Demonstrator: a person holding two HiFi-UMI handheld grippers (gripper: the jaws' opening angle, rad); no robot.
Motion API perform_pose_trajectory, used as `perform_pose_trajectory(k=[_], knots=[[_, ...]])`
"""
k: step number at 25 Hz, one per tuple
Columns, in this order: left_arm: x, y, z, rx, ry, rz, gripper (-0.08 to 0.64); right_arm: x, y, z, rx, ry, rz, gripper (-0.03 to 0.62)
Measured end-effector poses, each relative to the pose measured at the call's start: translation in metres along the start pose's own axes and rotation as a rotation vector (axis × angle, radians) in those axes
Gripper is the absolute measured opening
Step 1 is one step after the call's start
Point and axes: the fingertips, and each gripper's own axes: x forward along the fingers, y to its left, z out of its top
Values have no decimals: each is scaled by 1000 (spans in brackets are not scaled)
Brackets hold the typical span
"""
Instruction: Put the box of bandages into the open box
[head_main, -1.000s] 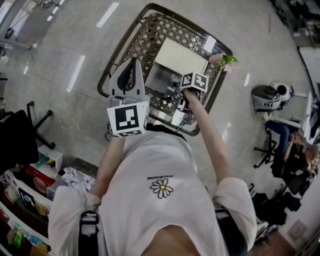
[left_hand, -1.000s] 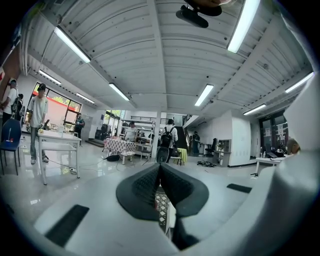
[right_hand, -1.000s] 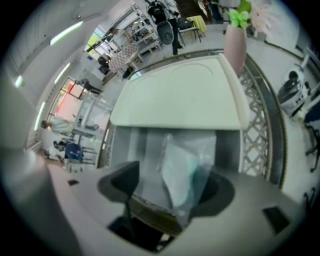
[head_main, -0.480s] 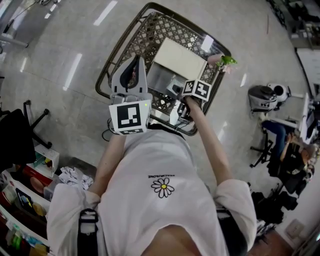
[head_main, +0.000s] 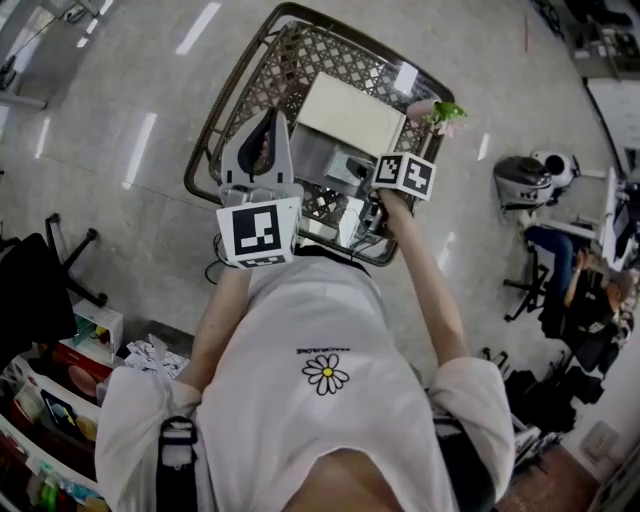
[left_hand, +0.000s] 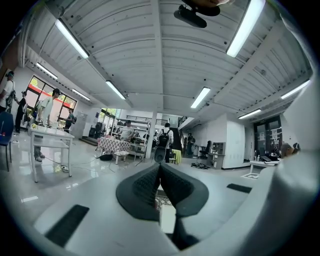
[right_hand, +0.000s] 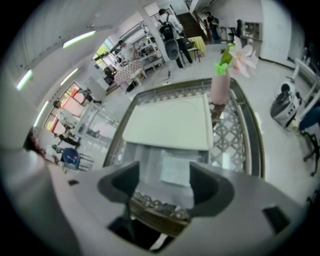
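An open box (head_main: 322, 158) with its white lid (head_main: 350, 112) flipped back sits in a lattice shopping cart (head_main: 205, 140). In the right gripper view a small pale bandage box (right_hand: 175, 167) lies flat on the grey floor of the open box (right_hand: 147, 160), behind the lid (right_hand: 172, 122). My right gripper (right_hand: 164, 181) is open and empty, held just short of the box's near edge; in the head view it (head_main: 385, 188) sits under its marker cube. My left gripper (head_main: 266, 125) is raised over the cart's left side, its jaws (left_hand: 160, 167) shut on nothing and aimed at the room.
A pink vase with a flower (right_hand: 222, 82) stands at the cart's far right corner (head_main: 440, 110). Cart rim (right_hand: 250, 135) rings the box. A seated person (head_main: 565, 255) and a chair (head_main: 525, 180) are to the right; shelves with goods (head_main: 60, 400) lie at lower left.
My right gripper has drawn back from over the open box toward the cart's near edge. The left gripper has stayed raised and shut.
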Motion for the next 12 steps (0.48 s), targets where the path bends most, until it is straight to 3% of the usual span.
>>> perform_pose_trajectory(k=[12], knots=[[16, -16, 3, 15, -6, -48, 25, -33, 24, 27, 1, -86, 94, 299]])
